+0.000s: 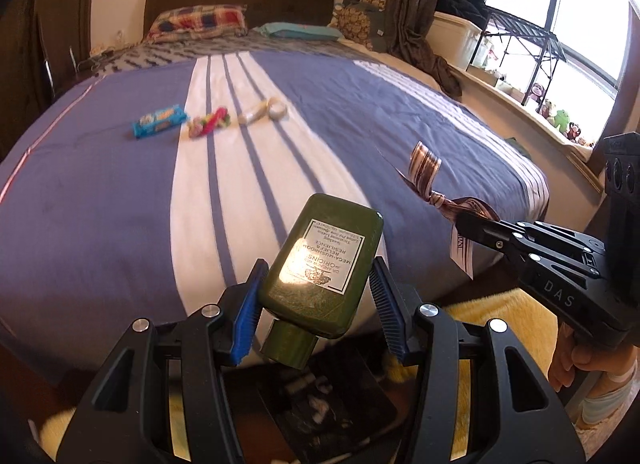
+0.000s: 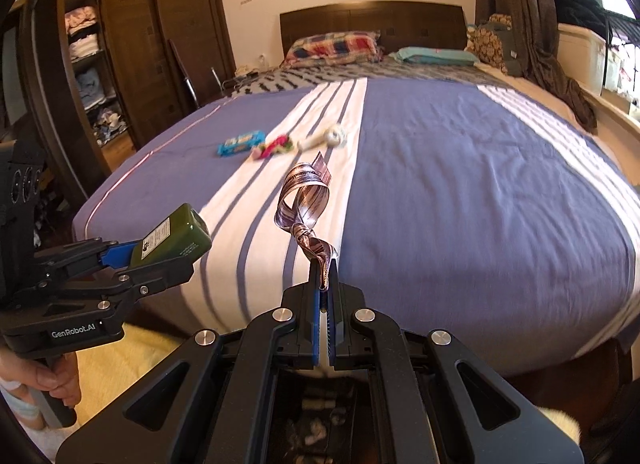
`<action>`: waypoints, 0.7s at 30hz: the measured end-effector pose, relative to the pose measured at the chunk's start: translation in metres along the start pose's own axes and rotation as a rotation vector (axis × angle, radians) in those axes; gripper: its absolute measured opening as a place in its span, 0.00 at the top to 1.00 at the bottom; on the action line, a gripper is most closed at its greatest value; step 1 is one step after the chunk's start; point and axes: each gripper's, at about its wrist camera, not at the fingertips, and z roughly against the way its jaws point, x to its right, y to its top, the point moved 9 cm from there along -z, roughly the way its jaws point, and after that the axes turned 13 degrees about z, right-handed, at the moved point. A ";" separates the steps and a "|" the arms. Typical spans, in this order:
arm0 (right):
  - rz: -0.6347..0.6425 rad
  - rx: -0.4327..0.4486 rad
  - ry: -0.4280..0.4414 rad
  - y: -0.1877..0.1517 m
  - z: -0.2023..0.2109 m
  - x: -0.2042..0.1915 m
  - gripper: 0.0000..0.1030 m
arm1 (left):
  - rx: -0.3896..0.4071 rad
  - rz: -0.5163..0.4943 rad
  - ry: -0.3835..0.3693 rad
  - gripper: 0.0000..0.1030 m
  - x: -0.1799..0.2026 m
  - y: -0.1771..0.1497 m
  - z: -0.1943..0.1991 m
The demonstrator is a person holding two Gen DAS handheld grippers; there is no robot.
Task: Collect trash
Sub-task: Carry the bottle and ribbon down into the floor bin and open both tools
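Observation:
My left gripper (image 1: 316,288) is shut on a dark green lotion bottle (image 1: 320,260), cap toward the camera, held past the foot of the bed; the bottle also shows in the right wrist view (image 2: 172,238). My right gripper (image 2: 325,276) is shut on a knotted brown striped ribbon (image 2: 304,200), which also shows in the left wrist view (image 1: 428,168). On the bed lie a blue snack wrapper (image 1: 159,120), a pink and green wrapper (image 1: 210,122) and a whitish crumpled wrapper (image 1: 264,109).
The bed's blue and white striped cover (image 1: 360,112) fills the view. A dark bin with white scraps in it (image 1: 320,404) sits below the grippers on a yellow rug (image 1: 492,304). A wardrobe (image 2: 132,44) stands left, a window sill with toys (image 1: 560,116) right.

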 end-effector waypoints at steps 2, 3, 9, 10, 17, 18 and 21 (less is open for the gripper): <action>0.003 -0.020 0.010 -0.012 -0.001 -0.005 0.96 | -0.019 0.017 0.002 0.52 -0.004 -0.016 0.001; 0.005 -0.034 0.017 -0.019 -0.001 -0.009 0.96 | -0.026 0.022 0.004 0.52 -0.005 -0.021 0.001; 0.005 -0.125 0.058 -0.058 -0.012 -0.027 0.96 | -0.100 0.048 0.024 0.52 -0.019 -0.064 -0.009; 0.004 -0.140 0.061 -0.064 -0.015 -0.028 0.96 | -0.120 0.052 0.027 0.52 -0.021 -0.073 -0.014; -0.031 -0.289 0.098 -0.118 -0.042 -0.036 0.96 | -0.229 0.084 0.055 0.52 -0.043 -0.114 -0.043; -0.040 -0.322 0.109 -0.128 -0.049 -0.038 0.96 | -0.243 0.091 0.060 0.52 -0.047 -0.120 -0.047; -0.051 -0.386 0.122 -0.148 -0.062 -0.045 0.96 | -0.298 0.109 0.072 0.52 -0.058 -0.138 -0.062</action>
